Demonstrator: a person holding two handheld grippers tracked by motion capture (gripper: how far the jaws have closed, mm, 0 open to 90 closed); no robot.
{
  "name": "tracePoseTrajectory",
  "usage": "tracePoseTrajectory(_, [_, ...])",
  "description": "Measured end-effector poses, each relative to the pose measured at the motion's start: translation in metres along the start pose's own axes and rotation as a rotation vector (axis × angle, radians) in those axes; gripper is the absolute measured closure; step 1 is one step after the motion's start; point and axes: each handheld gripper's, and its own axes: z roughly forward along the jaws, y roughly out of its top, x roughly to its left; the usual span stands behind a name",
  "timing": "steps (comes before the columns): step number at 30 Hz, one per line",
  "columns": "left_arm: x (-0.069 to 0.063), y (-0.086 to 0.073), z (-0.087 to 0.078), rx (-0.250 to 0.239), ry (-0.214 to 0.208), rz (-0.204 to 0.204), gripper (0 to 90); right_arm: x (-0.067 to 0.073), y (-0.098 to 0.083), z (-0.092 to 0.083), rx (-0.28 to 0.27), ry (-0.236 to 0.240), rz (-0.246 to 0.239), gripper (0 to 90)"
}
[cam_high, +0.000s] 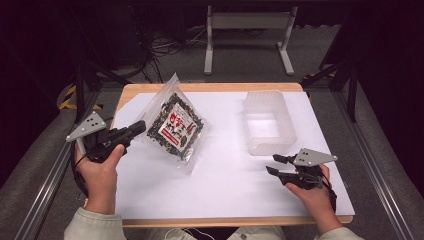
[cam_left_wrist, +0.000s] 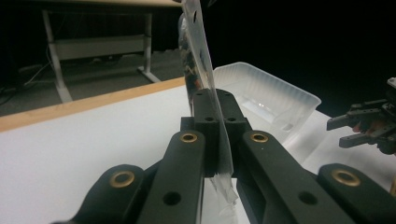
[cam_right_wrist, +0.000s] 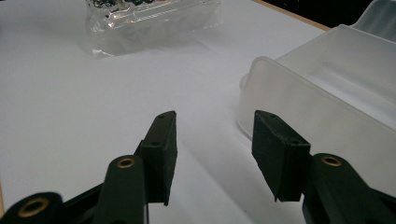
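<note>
The left gripper (cam_left_wrist: 218, 135) pinches the clear, crinkly plastic snack bag (cam_high: 172, 122) by its flat sealed edge — light, floppy, slippery; the right gripper (cam_right_wrist: 212, 156) stands half-open, nothing between its jaws.

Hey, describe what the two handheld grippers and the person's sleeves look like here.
Both are black pistol-style tools. The left gripper and right gripper each carry a grey three-cornered plate with small holes on top. The fingers are flat black blocks on black link arms with brass-coloured pivot rivets. A dark cable trails by the right hand. The sleeves are pale, with ribbed cuffs.
</note>
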Motion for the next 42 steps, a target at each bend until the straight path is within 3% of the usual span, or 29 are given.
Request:
tracePoseTrajectory(7, [-0.009, 0.009, -0.001, -0.012, -0.02, 0.046, 89.7, 0.002, 0.01, 0.001, -0.02, 0.011, -0.005, 48.9])
tracePoseTrajectory(19, [-0.018, 0.019, 0.003, -0.013, -0.046, 0.087, 89.7, 0.004, 0.056, 0.006, -0.094, 0.063, -0.042, 44.4])
tracePoseTrajectory(30, [-0.029, 0.026, 0.007, 0.003, -0.115, 0.115, 89.7, 0.012, 0.104, 0.019, -0.156, 0.113, -0.104, 42.4])
tracePoseTrajectory(42, [-0.04, 0.026, 0.015, 0.042, -0.203, 0.138, 89.7, 0.017, 0.141, 0.037, -0.185, 0.172, -0.123, 36.3])
